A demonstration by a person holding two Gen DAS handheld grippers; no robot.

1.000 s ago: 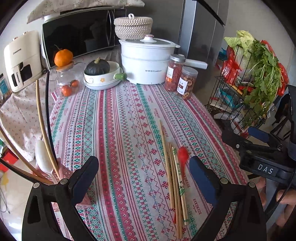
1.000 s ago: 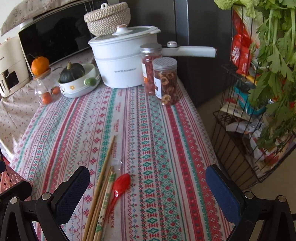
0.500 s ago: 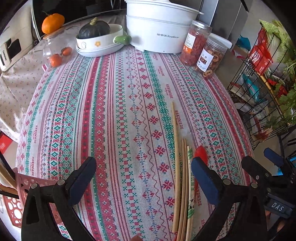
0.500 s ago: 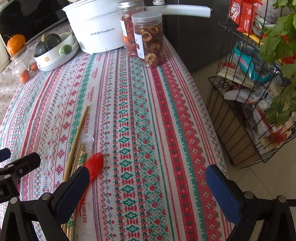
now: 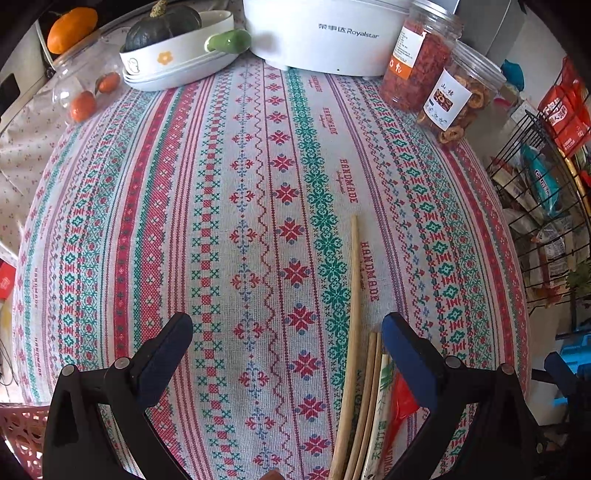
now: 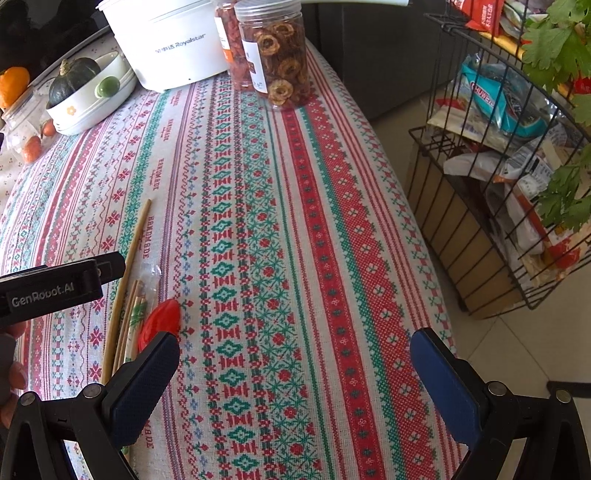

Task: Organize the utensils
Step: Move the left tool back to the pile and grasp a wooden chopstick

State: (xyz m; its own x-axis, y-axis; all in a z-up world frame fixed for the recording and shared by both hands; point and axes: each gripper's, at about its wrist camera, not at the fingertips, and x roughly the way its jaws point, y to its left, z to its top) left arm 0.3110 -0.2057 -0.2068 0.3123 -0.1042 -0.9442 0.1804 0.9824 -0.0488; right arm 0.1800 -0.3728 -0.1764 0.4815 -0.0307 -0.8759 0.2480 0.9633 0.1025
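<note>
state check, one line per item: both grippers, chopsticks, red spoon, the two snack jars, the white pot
left gripper: open, empty, over the cloth.
right gripper: open, empty.
chopsticks: loose, flat on the tablecloth.
red spoon: flat beside the chopsticks.
snack jars: upright; nearer one lidded.
white pot: upright, top out of view.

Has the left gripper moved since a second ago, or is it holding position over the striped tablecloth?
Yes. The left gripper has moved forward and down: the white electric pot now sits larger at the frame top, and the long wooden chopstick lies between its open jaws.
</note>
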